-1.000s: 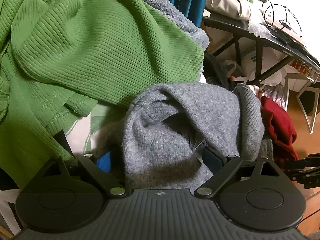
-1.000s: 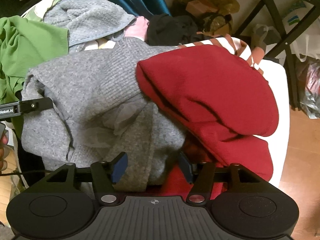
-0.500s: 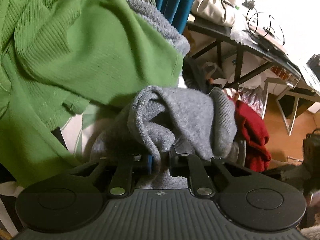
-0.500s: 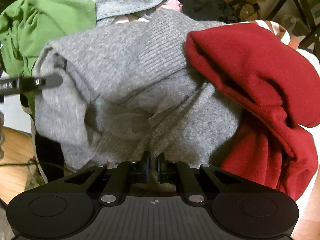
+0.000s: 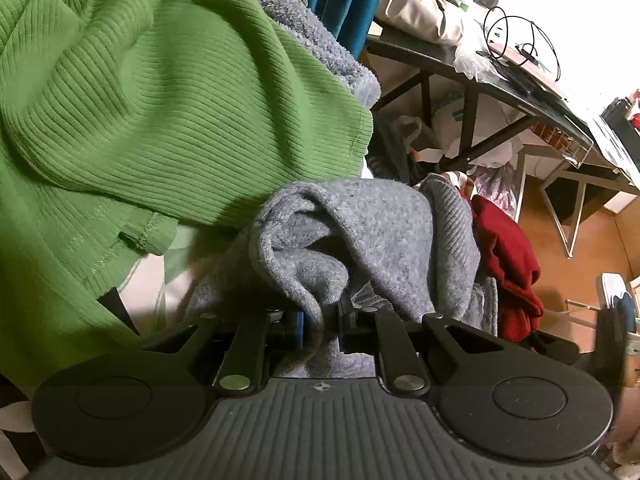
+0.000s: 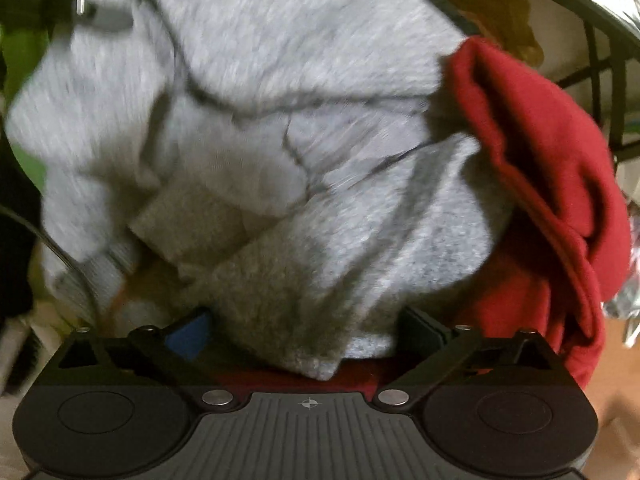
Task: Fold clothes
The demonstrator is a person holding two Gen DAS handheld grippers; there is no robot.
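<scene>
Grey sweater (image 5: 384, 232) bunched, fold pinched between left gripper (image 5: 320, 322) fingers

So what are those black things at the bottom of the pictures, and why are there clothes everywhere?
Those black things are tongs. A person holds one pair in each hand, and a small camera sits on each pair, looking forward between its two fingers. So one picture comes from the left hand and the other from the right.

The left tongs are pinched shut on a fold of the grey sweater. The right tongs are wide open, with the same grey sweater lying between their fingers; that picture is blurry.

Around it is a heap of clothes waiting to be folded: a green ribbed top and a red garment. Behind stands a cluttered dark table.
</scene>
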